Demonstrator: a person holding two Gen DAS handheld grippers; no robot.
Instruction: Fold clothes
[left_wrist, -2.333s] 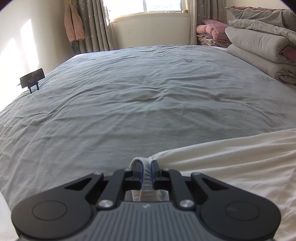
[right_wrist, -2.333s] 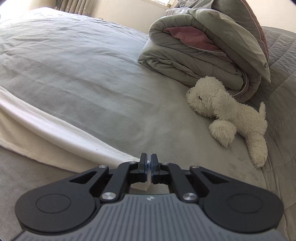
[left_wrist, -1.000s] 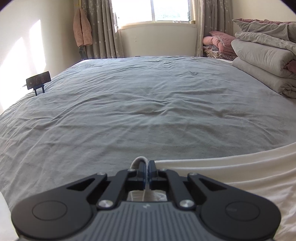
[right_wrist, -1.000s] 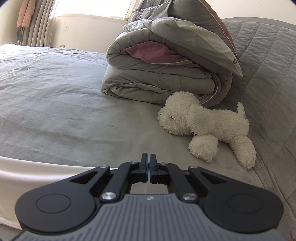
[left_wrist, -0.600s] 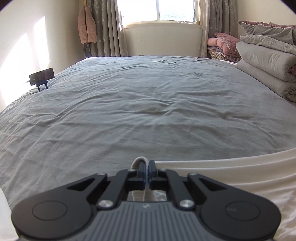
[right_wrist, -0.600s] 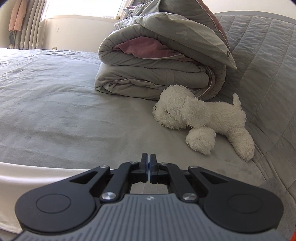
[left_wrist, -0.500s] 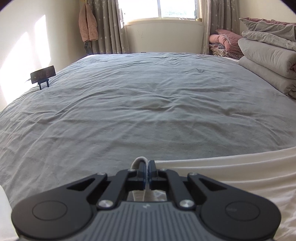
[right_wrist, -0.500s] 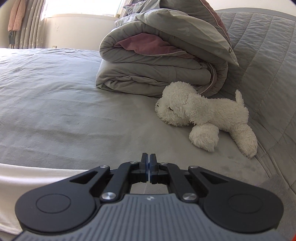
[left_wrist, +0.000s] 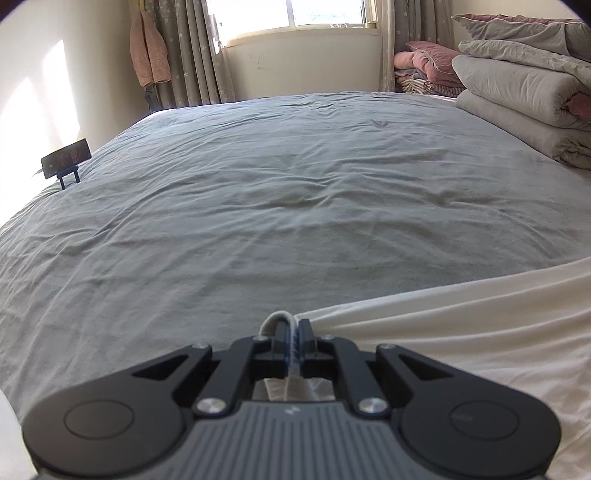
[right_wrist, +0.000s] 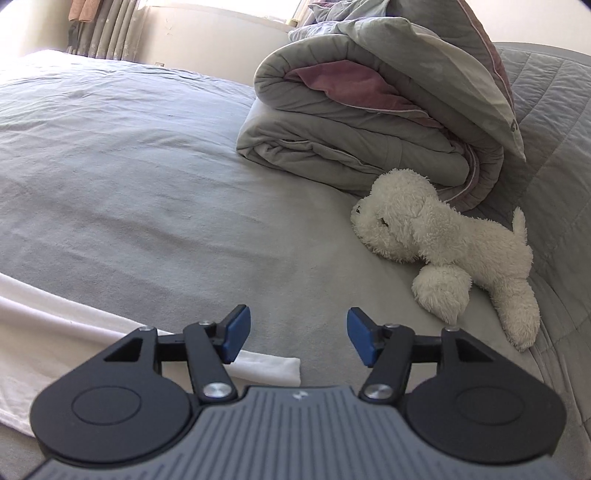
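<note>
A white garment (left_wrist: 461, 332) lies across the near part of the grey bed (left_wrist: 295, 203). My left gripper (left_wrist: 293, 341) is shut on a corner of it, with a loop of fabric poking out past the pads. In the right wrist view the same garment (right_wrist: 55, 332) stretches to the left, and its corner (right_wrist: 273, 367) lies flat on the sheet. My right gripper (right_wrist: 299, 341) is open and empty just above that corner, blue pads wide apart.
A folded grey and pink duvet (right_wrist: 369, 122) and a white plush dog (right_wrist: 443, 243) lie at the right by the quilted headboard (right_wrist: 554, 110). A phone on a stand (left_wrist: 66, 160) sits at the bed's left edge. Curtains and a window (left_wrist: 314, 14) are behind.
My right gripper has opened and let go of the garment's corner, which now lies on the sheet. My left gripper still holds its corner and has barely moved.
</note>
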